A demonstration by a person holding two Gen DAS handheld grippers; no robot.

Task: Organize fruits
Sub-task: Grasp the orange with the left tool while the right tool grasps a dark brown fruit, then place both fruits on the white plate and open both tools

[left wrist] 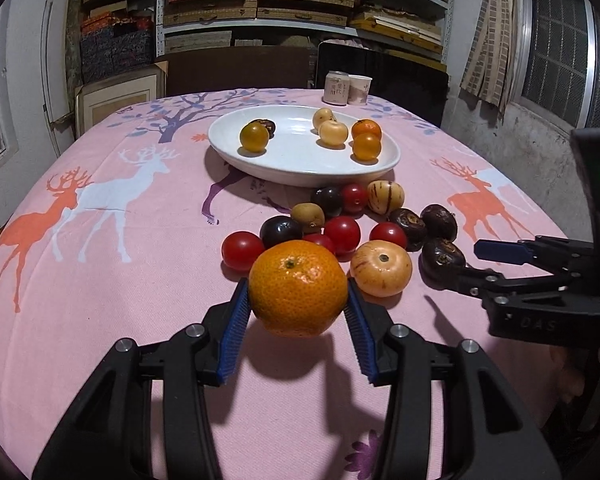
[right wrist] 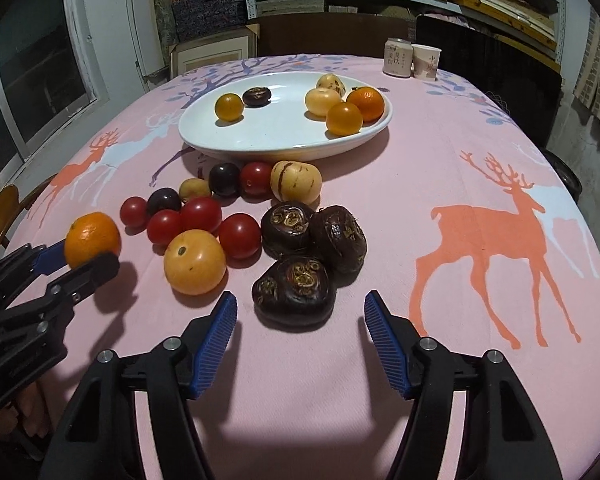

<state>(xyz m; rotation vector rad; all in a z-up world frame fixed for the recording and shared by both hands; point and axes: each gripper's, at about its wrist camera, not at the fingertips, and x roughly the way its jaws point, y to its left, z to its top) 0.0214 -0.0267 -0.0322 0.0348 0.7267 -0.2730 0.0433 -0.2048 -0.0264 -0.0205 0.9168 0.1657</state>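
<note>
The mandarin (left wrist: 298, 288) sits pinched in my left gripper (left wrist: 298, 300), lifted above the tablecloth (left wrist: 100, 300). My right gripper (right wrist: 300, 320) is spread around a water chestnut (right wrist: 294, 292), not touching. Next, I judge: carry to the plate (left wrist: 260, 168).

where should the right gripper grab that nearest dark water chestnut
Grip the nearest water chestnut across its rounded sides at the widest part, coming down from the near side. The right gripper is open and already lined up with it. Two more water chestnuts crowd its far side, so avoid reaching from there.
</note>
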